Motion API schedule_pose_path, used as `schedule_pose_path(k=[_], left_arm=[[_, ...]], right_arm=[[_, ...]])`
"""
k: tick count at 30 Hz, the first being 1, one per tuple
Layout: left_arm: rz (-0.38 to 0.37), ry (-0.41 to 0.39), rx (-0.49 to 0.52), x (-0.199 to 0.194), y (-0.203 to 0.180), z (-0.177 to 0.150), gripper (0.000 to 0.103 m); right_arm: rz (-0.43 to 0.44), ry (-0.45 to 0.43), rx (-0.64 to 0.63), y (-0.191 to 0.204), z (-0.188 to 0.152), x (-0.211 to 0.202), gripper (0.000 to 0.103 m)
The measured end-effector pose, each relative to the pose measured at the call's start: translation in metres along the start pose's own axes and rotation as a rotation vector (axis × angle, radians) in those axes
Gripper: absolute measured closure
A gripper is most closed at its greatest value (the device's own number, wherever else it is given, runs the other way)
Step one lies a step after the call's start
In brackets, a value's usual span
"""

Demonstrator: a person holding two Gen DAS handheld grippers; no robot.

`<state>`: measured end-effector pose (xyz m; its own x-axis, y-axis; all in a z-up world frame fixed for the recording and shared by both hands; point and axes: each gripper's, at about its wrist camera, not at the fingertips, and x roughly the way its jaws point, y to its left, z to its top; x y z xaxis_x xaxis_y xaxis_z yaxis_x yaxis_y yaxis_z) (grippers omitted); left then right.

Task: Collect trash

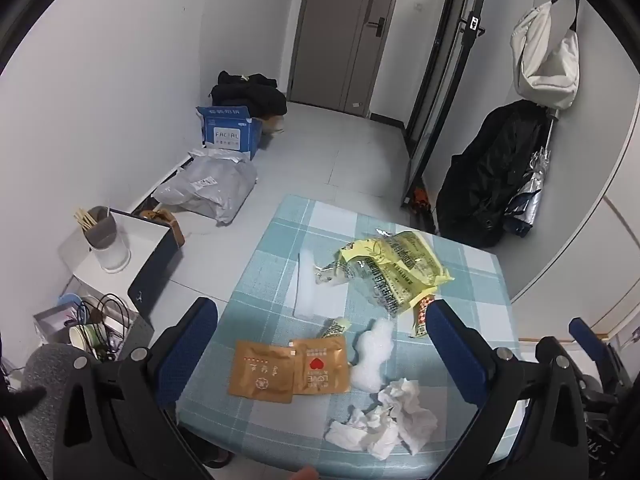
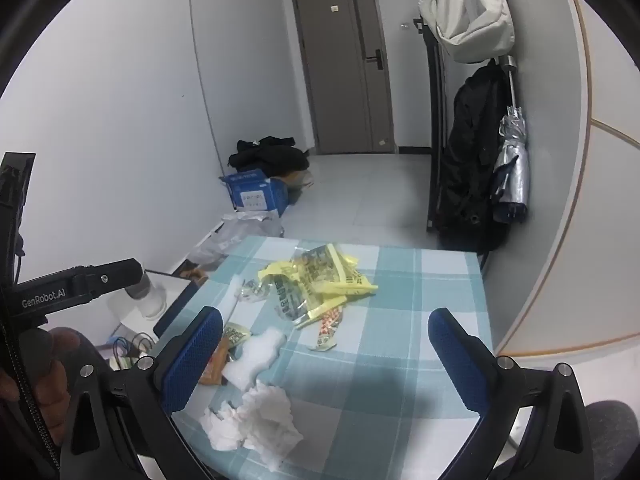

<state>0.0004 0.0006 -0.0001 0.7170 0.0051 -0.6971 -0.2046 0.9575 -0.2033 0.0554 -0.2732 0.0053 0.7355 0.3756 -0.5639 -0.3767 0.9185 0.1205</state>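
Both tongs gape empty above the long white foam strip, lying lengthwise away from them.

On the table, the crumpled tissue lies near the front edge, two packets left of it, the torn wrapper behind.

The bench, draped in pale blue checked cloth, carries scattered litter. Crumpled tissues lie near its front edge, two brown sachets beside white foam, and a torn yellow wrapper farther back.
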Motion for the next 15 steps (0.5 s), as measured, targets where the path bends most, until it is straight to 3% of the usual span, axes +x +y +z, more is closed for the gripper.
schedule_pose_path(k=[7, 15], left_arm=[[0.027, 0.016, 0.013, 0.004, -0.004, -0.001, 0.001], [0.007, 0.013, 0.024, 0.005, -0.002, -0.004, 0.001]], right_arm=[[0.010, 0.005, 0.006, -0.003, 0.002, -0.001, 0.000], [0.014, -0.018, 0.000, -0.001, -0.002, -0.004, 0.000]])
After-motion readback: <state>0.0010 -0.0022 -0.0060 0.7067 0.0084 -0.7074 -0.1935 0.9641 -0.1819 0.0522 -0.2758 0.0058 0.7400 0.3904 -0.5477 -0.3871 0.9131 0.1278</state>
